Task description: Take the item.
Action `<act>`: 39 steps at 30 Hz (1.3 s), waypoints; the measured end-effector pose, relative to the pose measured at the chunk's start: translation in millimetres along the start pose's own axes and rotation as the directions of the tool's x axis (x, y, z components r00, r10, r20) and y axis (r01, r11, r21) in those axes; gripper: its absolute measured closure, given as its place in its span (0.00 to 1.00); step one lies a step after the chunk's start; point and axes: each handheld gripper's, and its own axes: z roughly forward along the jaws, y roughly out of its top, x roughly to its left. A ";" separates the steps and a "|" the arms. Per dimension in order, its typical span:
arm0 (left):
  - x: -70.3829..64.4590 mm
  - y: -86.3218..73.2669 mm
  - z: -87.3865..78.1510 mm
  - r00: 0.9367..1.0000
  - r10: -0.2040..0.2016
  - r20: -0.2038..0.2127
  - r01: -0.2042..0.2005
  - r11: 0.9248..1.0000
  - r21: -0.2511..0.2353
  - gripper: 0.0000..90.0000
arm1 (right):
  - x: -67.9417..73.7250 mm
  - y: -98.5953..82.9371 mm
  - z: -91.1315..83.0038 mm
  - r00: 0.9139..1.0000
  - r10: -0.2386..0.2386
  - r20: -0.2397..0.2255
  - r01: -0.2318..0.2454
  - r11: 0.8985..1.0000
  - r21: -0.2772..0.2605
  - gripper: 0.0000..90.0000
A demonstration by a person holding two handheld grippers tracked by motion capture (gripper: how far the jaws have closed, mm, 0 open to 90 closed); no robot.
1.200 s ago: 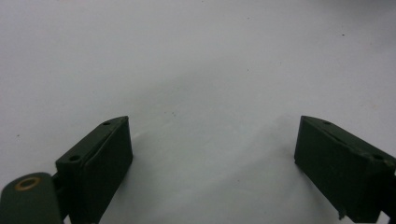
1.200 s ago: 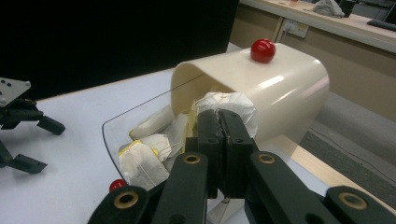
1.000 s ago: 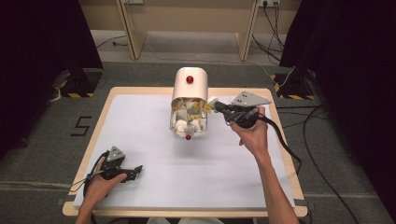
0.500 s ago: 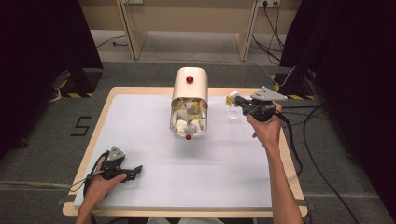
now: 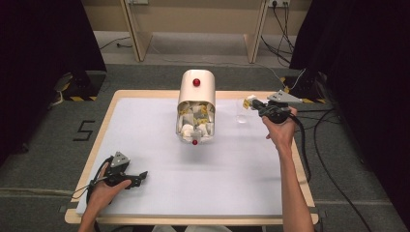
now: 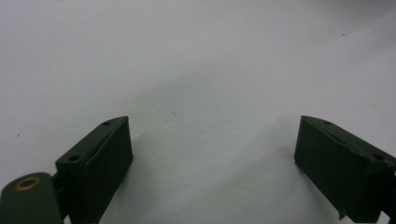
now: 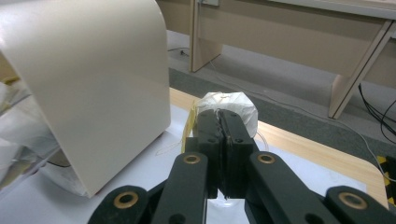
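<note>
A cream, round-topped dispenser (image 5: 196, 92) with a red knob lies mid-table, its open end crammed with white packets (image 5: 195, 123). My right gripper (image 5: 253, 103) is to its right and is shut on a white packet with a yellow tag (image 5: 248, 101), held just above a small clear cup (image 5: 241, 115). In the right gripper view the jaws (image 7: 222, 128) pinch the white packet (image 7: 231, 106), with the dispenser's wall (image 7: 98, 79) close on the left. My left gripper (image 5: 140, 175) rests on the white mat near the front left corner, open (image 6: 212, 163) over bare mat.
The white mat (image 5: 241, 179) covers a wood-edged table (image 5: 105, 126). Black cables (image 5: 305, 145) trail from the right gripper over the table's right edge. Beyond the table are a grey floor and wooden legs (image 5: 137, 34).
My right gripper has drawn away from the dispenser's opening, moving right and slightly farther back with the packet, to above the clear cup. The left gripper has stayed put.
</note>
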 end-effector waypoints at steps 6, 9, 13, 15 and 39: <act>0.0 0.0 0.0 1.000 0.000 0.000 0.000 1.000 0.000 0.12 | -6.7 -5.0 6.4 1.000 0.012 0.014 -0.012 1.000 0.008 0.98; 0.0 0.0 0.0 1.000 0.000 0.000 0.000 1.000 0.000 0.12 | -8.3 -6.3 9.2 1.000 0.013 0.017 -0.013 1.000 0.012 0.98; -0.1 0.0 0.0 1.000 0.000 -0.001 0.000 1.000 0.000 0.12 | -10.0 -8.7 14.9 1.000 0.015 0.025 -0.015 1.000 0.019 0.98; -0.2 0.0 0.1 1.000 0.000 -0.001 0.000 1.000 0.000 0.12 | -10.6 -9.9 19.6 1.000 0.012 0.029 -0.013 1.000 0.023 0.98; -0.4 0.0 0.1 1.000 0.000 -0.003 0.000 1.000 0.000 0.11 | -24.3 -18.6 67.7 0.999 -0.002 0.048 -0.002 0.998 0.068 0.98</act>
